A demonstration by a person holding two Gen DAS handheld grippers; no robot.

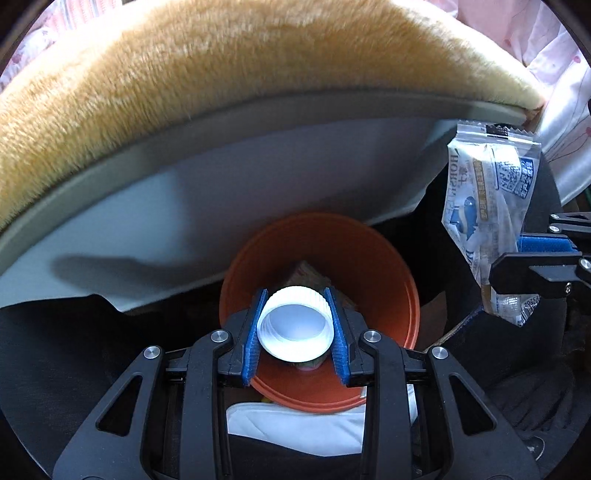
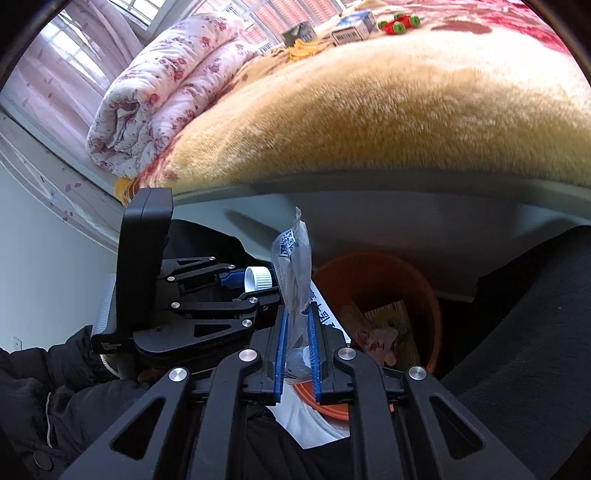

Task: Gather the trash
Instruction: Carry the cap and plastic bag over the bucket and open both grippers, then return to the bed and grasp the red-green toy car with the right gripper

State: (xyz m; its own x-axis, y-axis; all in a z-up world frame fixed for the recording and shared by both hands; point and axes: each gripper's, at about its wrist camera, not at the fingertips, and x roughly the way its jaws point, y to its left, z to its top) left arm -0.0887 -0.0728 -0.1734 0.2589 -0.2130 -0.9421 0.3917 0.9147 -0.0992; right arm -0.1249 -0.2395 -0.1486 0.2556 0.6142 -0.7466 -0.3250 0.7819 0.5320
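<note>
My left gripper (image 1: 295,299) is shut on a white ribbed bottle cap (image 1: 295,328) and holds it over the mouth of an orange bin (image 1: 369,258). The cap (image 2: 258,277) and the left gripper (image 2: 255,284) also show in the right wrist view, left of my right gripper. My right gripper (image 2: 297,314) is shut on a clear printed snack wrapper (image 2: 295,266) that stands upright between its blue pads, just left of the orange bin (image 2: 373,273). The wrapper (image 1: 491,206) and right gripper (image 1: 524,254) appear at the right of the left wrist view. The bin holds paper scraps (image 2: 380,332).
A bed with a tan plush blanket (image 2: 369,118) and a grey-white side panel (image 1: 221,192) rises behind the bin. A rolled floral quilt (image 2: 166,85), boxes and a red toy car (image 2: 399,22) lie on the bed. Dark clothing (image 2: 535,350) flanks the bin.
</note>
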